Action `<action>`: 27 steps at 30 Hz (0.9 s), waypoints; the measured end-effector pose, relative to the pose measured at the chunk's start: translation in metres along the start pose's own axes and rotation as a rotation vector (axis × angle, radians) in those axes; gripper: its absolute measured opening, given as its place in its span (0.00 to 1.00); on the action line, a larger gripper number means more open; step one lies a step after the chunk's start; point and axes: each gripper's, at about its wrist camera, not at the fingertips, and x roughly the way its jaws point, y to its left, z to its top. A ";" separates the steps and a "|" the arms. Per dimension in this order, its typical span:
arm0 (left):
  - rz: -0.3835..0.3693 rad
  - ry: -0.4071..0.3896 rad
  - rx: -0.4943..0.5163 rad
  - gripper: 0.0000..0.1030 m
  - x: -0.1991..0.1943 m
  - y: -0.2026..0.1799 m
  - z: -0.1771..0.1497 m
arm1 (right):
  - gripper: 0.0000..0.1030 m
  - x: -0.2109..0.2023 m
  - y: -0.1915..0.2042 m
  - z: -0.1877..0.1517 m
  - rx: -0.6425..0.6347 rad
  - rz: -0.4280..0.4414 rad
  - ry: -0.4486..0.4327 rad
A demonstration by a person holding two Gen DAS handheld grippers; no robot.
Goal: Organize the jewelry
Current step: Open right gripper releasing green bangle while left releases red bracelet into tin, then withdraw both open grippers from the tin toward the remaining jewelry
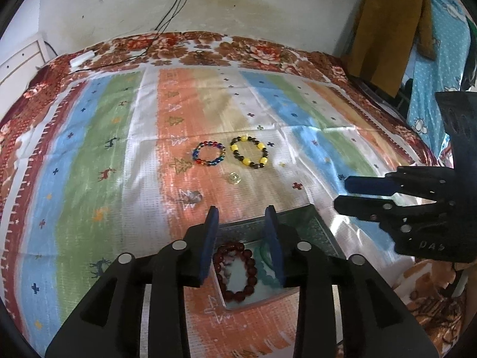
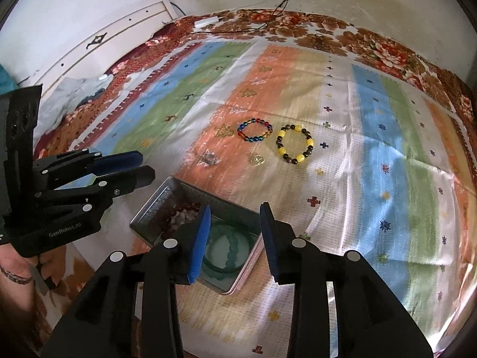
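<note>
Fingers of the left gripper (image 1: 243, 244): blue-padded, spread wide, holding nothing, poised above the open rectangular metal tin (image 1: 323, 235). Fingers of the right gripper (image 2: 235, 241): likewise spread wide and empty, over the same tin (image 2: 149, 211); in the left wrist view the right gripper (image 1: 345, 192) shows side-on at right, its two fingers apart.

Tin contents: one dark red round-bead bracelet (image 1: 235, 268) on the left side; one translucent green bead bracelet (image 2: 229, 253) beside it, lying flat on the tin floor.

Surface: bed covered by a striped cloth in blue, green, orange and white with small tree and deer motifs (image 1: 119, 149), floral brown-red blanket (image 1: 262, 50) beneath, showing at the far edge.

Loose items on the cloth, beyond the tin:
- one multicoloured glass-bead bracelet (image 1: 208, 153), lying flat;
- one yellow-and-dark bead bracelet (image 1: 249, 152), just beside it on the right, not touching;
- one small round gold-coloured piece (image 1: 234, 178), nearer the tin, detail too small to tell;
- one small silvery piece (image 1: 193, 196), left of the gold piece, form unclear.

Background: stained white wall with black cables (image 1: 176, 6).
</note>
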 end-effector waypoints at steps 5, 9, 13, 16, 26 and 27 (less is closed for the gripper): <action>0.009 0.009 -0.012 0.35 0.003 0.005 -0.001 | 0.34 -0.001 -0.004 0.002 0.012 0.002 -0.009; 0.010 0.021 -0.017 0.35 0.008 0.010 0.000 | 0.37 0.001 -0.008 0.004 0.021 0.003 -0.009; 0.014 0.036 -0.036 0.35 0.014 0.018 0.001 | 0.38 0.005 -0.014 0.006 0.032 0.002 0.001; 0.009 0.051 -0.050 0.37 0.019 0.024 0.002 | 0.38 0.007 -0.017 0.008 0.040 0.003 0.003; 0.024 0.082 -0.064 0.37 0.039 0.036 0.016 | 0.41 0.018 -0.024 0.022 0.064 0.021 0.024; 0.023 0.087 -0.067 0.37 0.041 0.037 0.017 | 0.42 0.019 -0.025 0.024 0.064 0.026 0.023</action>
